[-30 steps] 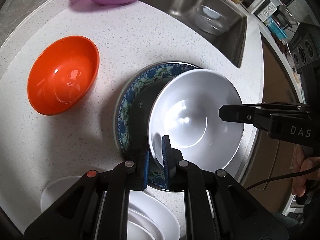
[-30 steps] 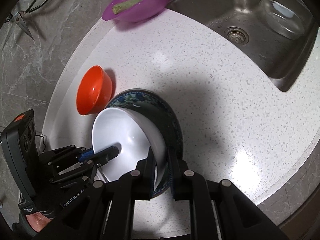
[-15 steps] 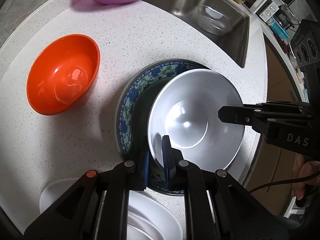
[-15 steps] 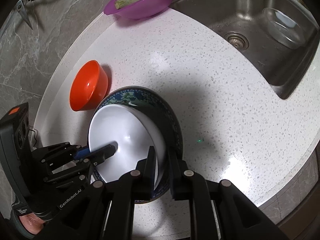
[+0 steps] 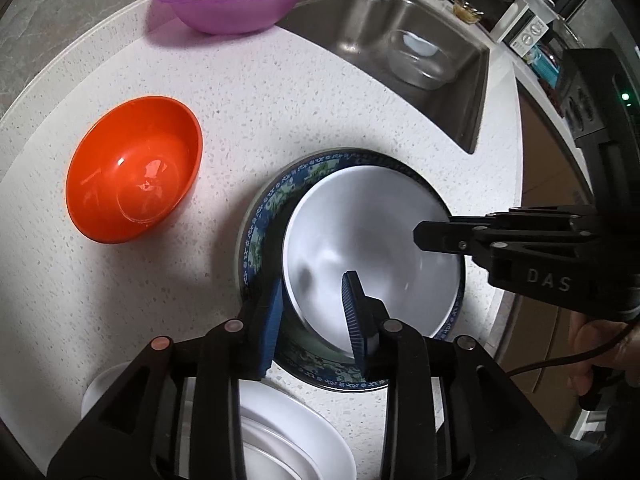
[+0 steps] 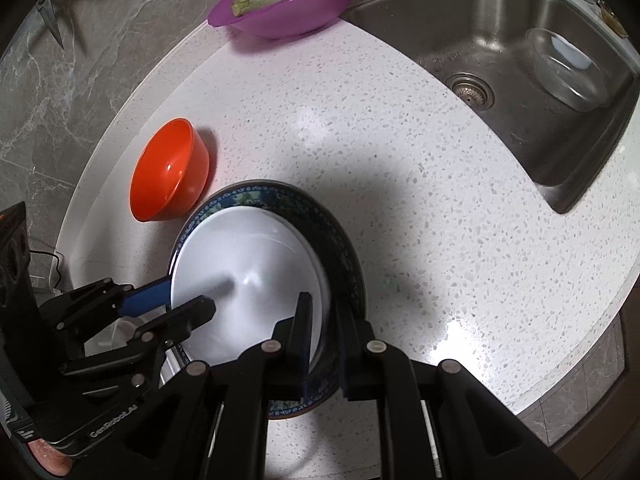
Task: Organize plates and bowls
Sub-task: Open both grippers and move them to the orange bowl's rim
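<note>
A white bowl (image 5: pixel 360 240) (image 6: pixel 248 264) rests inside a blue patterned dish (image 5: pixel 256 232) (image 6: pixel 344 248) near the counter's front edge. My left gripper (image 5: pixel 312 280) (image 6: pixel 190 296) straddles the bowl's near rim. Its jaws are opening: one blue pad stands outside the rim, the other inside, and neither presses. My right gripper (image 6: pixel 322 304) (image 5: pixel 420 236) is shut on the opposite rim of the white bowl. An empty orange bowl (image 5: pixel 132 180) (image 6: pixel 168 172) stands upright to the left of the dish.
Stacked white plates (image 5: pixel 288 440) lie under my left gripper. A purple bowl (image 5: pixel 232 0) (image 6: pixel 288 4) with green vegetables sits at the back. The steel sink (image 5: pixel 468 92) (image 6: pixel 500 32) holds a glass bowl (image 5: pixel 420 60) (image 6: pixel 568 72). Scissors (image 6: pixel 48 12) hang on the wall.
My left gripper's jaws have spread apart and let go of the white bowl's rim. The bowl has settled lower in the blue dish. The right gripper keeps its grip.
</note>
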A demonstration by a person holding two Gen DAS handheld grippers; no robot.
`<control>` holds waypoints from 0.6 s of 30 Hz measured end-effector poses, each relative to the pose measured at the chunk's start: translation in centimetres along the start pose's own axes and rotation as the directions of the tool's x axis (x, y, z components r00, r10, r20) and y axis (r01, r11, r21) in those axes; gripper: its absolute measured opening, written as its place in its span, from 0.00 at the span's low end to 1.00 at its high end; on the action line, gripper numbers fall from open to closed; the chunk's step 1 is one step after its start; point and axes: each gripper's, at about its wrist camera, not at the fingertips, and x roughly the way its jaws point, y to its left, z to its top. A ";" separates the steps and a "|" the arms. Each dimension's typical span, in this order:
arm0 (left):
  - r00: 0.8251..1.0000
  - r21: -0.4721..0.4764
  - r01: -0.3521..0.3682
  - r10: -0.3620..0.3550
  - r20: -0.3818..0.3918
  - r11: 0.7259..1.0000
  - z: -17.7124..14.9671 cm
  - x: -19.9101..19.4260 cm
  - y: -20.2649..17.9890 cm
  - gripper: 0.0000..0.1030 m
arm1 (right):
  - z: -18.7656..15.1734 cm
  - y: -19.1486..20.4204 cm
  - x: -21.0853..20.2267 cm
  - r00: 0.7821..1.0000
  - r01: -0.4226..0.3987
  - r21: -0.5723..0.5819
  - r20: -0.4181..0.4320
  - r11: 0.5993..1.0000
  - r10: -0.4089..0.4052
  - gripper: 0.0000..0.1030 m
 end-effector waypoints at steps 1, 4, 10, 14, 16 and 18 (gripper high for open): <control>1.000 -0.001 0.003 -0.003 0.002 1.000 -0.2 -0.3 0.2 0.28 | 0.0 0.0 0.0 1.000 0.003 -0.002 0.000 1.000 -0.003 0.12; 1.000 -0.002 0.011 -0.011 0.015 1.000 -0.7 -1.2 0.2 0.35 | 0.1 0.1 -0.1 1.000 0.006 -0.005 -0.004 1.000 -0.006 0.14; 0.994 -0.050 0.036 -0.031 0.107 0.998 -0.9 -5.1 2.3 0.86 | -0.3 0.6 -1.4 1.000 -0.008 -0.005 0.020 1.000 0.008 0.38; 0.983 -0.081 -0.047 0.061 0.173 0.996 -1.0 -7.3 5.2 0.99 | 0.0 1.2 -3.6 0.997 -0.032 -0.024 0.073 0.999 0.034 0.59; 0.967 -0.070 -0.129 0.141 0.211 0.989 -0.8 -8.0 6.6 0.99 | 0.8 1.3 -5.0 0.989 -0.081 -0.024 0.122 0.996 0.084 0.63; 0.952 -0.088 -0.175 0.191 0.241 0.981 -0.6 -8.9 8.4 0.99 | 2.0 1.5 -6.1 0.975 -0.132 -0.033 0.175 0.991 0.136 0.68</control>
